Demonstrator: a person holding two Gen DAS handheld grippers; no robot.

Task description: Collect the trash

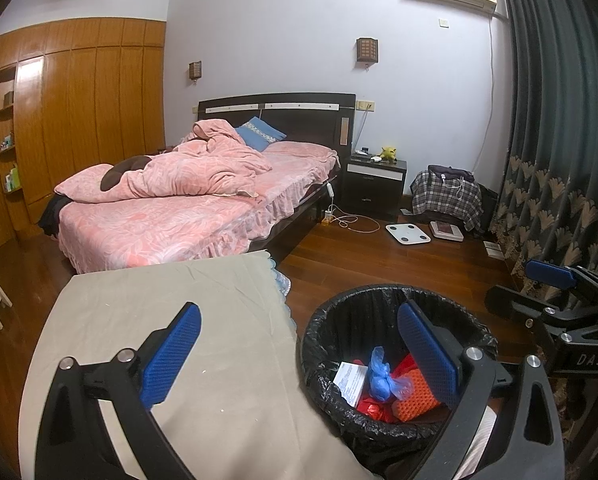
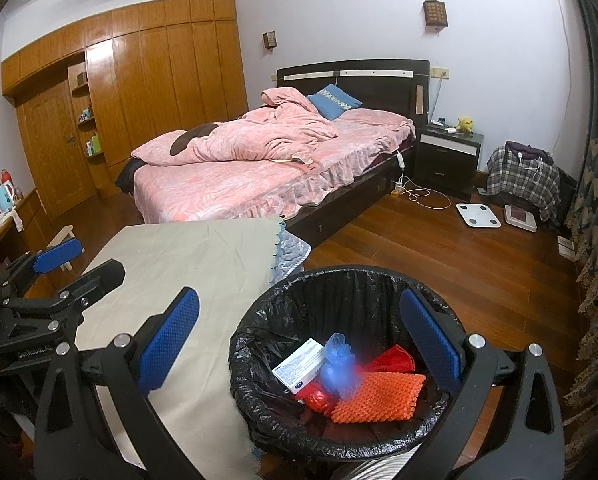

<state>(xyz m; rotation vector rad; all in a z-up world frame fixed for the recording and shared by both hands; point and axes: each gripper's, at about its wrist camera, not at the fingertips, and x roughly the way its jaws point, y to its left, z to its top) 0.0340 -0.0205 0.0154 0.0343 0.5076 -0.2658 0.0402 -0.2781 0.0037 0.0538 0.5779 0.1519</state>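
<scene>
Pink bed [image 1: 187,200], nightstand [image 1: 375,184], white scale [image 1: 407,233].

Dim indoor light, fisheye-curved dark corners, blurred blue bag [image 2: 341,364]

Two handheld grippers in black, tipped with blue

Each gripper, left [image 1: 299,354] and right [image 2: 299,344], is built from black angular frames joined by silver round-headed screws. The fingers [image 1: 171,354] are faced with blue dimpled pads. White lettering is printed on the black body, only partly legible.
</scene>
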